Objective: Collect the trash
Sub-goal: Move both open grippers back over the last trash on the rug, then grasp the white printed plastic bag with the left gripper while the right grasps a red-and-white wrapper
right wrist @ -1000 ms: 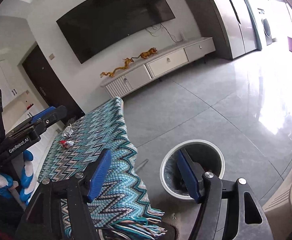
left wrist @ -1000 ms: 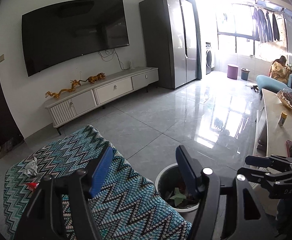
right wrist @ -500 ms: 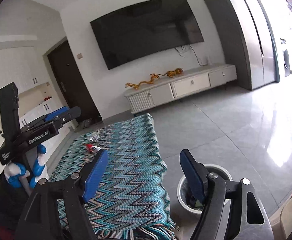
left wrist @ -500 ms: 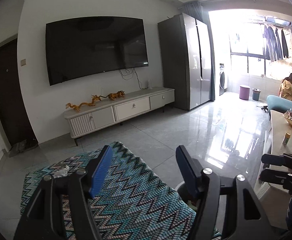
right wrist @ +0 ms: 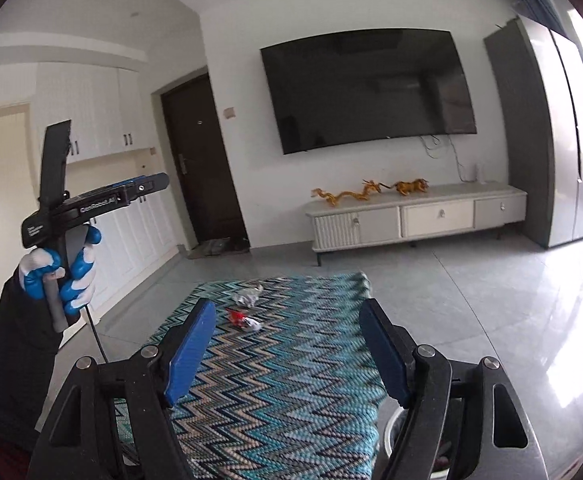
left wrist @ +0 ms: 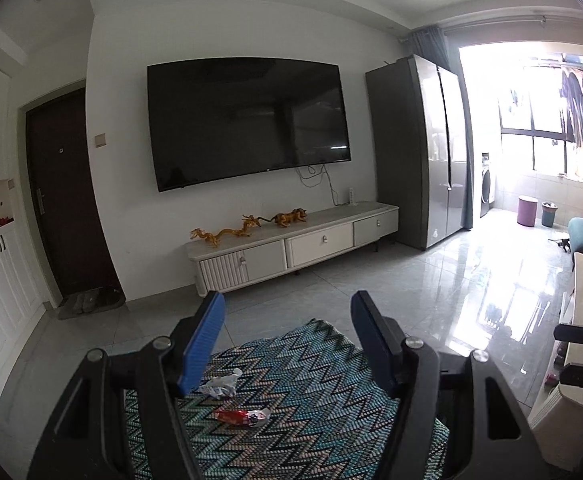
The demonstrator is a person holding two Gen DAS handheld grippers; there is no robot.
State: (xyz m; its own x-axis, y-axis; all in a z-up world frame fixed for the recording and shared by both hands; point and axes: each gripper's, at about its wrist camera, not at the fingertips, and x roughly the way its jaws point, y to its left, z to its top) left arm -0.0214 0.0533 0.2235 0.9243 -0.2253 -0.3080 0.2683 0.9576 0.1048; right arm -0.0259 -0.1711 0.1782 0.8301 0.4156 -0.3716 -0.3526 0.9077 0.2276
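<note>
- The left hand-held gripper (left wrist: 287, 344) and the right hand-held gripper (right wrist: 287, 350) both stand apart, with nothing between.
- A red wrapper (left wrist: 235, 416) and a crumpled white wrapper (left wrist: 221, 384) lie near each other on the zigzag cloth (left wrist: 311, 380).

"GenRobot.AI" on left tongs (right wrist: 147, 186) (white lettering)

Woven cloth cover (left wrist: 311, 392) in a teal, black and cream zigzag, coarse and matt, lay over the bench. On it lay a crumpled silvery foil-like wrapper (left wrist: 221, 383) and a red glossy wrapper (left wrist: 240, 417). The floor tiles (left wrist: 431, 292) were grey, smooth and highly glossy, mirroring the window light. The television screen (left wrist: 247, 120) was black and glossy. The refrigerator (left wrist: 431, 152) doors looked like brushed metal. The left tool (left wrist: 287, 346) was matt black plastic with ribbed blue pads.
</note>
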